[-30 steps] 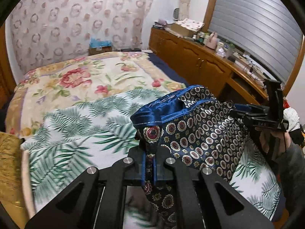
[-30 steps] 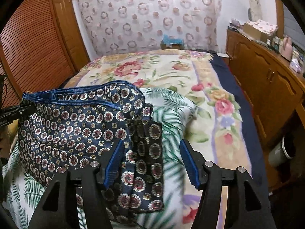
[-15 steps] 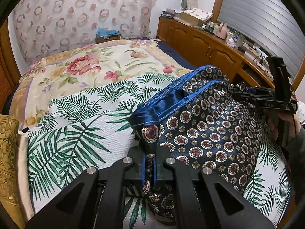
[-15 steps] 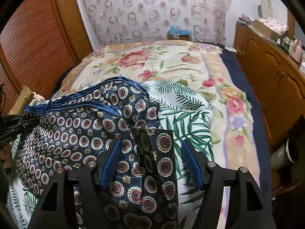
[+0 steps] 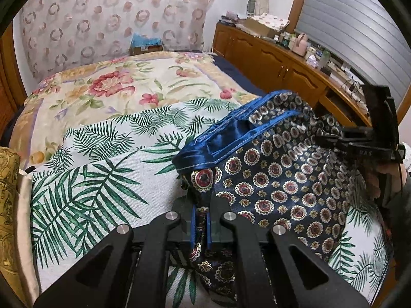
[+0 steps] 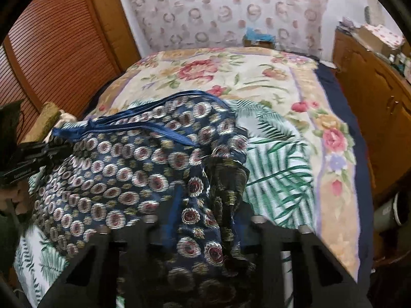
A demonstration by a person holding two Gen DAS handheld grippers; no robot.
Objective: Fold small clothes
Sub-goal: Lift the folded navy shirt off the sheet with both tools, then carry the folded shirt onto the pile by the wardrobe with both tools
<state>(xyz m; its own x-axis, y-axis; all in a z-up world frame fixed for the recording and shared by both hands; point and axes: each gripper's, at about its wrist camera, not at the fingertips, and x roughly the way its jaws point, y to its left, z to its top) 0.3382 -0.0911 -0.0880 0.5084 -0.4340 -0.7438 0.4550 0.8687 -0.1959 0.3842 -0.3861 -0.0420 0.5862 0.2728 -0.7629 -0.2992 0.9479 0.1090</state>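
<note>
The shorts are dark blue with round red and white dots and a shiny blue waistband. They lie on the palm-leaf sheet that covers the near part of the bed, and part of them is lifted off it.

The left gripper is pinched tight on one side of the shorts, just under the waistband. A thin fold of cloth sits between its blue pads.

The right gripper is at the other side of the shorts. Its jaws are closing, and a bunch of cloth is between them. The right wrist view is blurry and the cloth hides the pads, so I cannot tell if they press on it yet. In the left wrist view this gripper shows at the far side of the shorts, with a hand behind it.

The waistband runs long from one gripper to the other, so the shorts stretch between them. Each gripper has its own side close by. I think the next move is to spread the shorts flat on the sheet, or to bring one side over to the other. The cloth looks slippery, so a loose pinch could let it slide out.
</note>
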